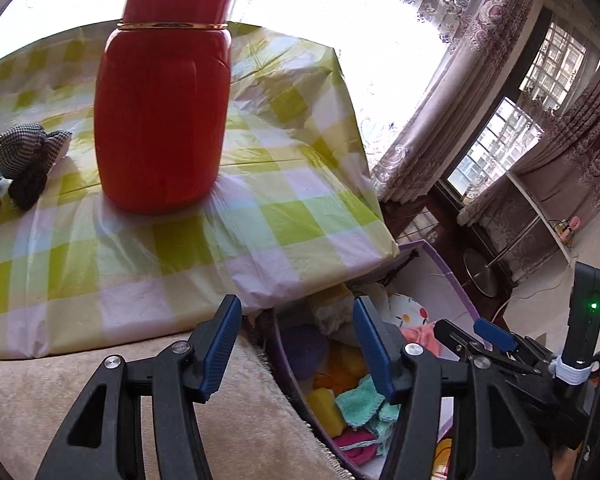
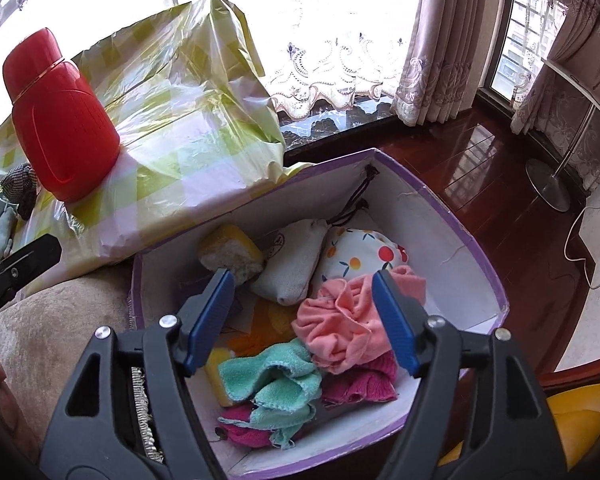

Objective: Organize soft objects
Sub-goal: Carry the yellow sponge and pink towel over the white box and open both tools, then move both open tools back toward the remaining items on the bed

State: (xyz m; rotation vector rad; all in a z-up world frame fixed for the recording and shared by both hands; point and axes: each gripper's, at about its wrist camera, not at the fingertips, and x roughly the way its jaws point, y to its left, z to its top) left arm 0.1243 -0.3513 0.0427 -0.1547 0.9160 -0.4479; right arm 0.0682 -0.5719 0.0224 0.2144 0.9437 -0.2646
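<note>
Right gripper (image 2: 304,320), wide open and empty above the purple-rimmed box (image 2: 476,264), best retracts vertically, clear of the pink cloth (image 2: 340,328); left gripper (image 1: 296,348) equally open, empty.

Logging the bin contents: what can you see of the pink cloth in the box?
The pink cloth is salmon-coloured soft fabric, crumpled into folds. It lies on top of the pile inside the purple-edged box, resting on a magenta knit and touching a teal towel. The right gripper hangs open above it, not gripping.
</note>
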